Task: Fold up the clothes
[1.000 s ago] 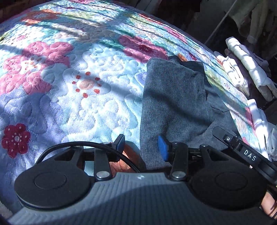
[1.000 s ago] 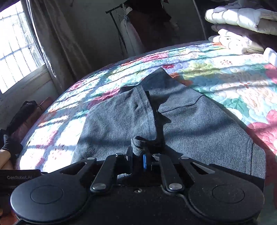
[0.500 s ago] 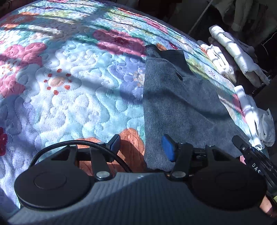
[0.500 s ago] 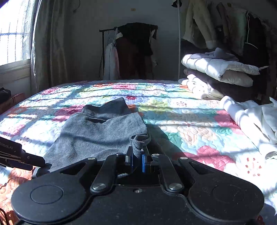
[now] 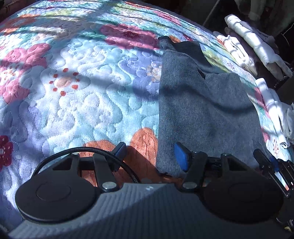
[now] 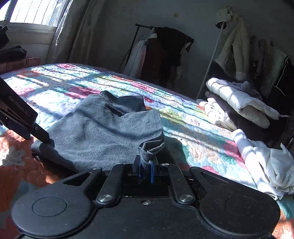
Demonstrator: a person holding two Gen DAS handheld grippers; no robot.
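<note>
A grey knit garment (image 5: 200, 110) lies partly folded on the flowered quilt (image 5: 82, 103). My left gripper (image 5: 149, 156) is open and empty, hovering just above the garment's near left edge; its right blue pad (image 5: 181, 158) is over the cloth, the left pad over the quilt. In the right wrist view my right gripper (image 6: 145, 170) is shut on a bunched corner of the grey garment (image 6: 102, 134), holding it slightly raised. The left gripper's body (image 6: 18, 117) shows at the left, touching the garment's far edge.
Folded white and mauve puffy bedding (image 6: 238, 104) is stacked at the bed's far right. A crumpled white garment (image 6: 266, 161) lies at the right. A clothes rack (image 6: 161, 53) and hanging coats stand behind. A window (image 6: 31, 12) is at the left.
My right gripper has carried the held corner across, laying a second fold over the garment. My left gripper has come in low at the garment's near edge.
</note>
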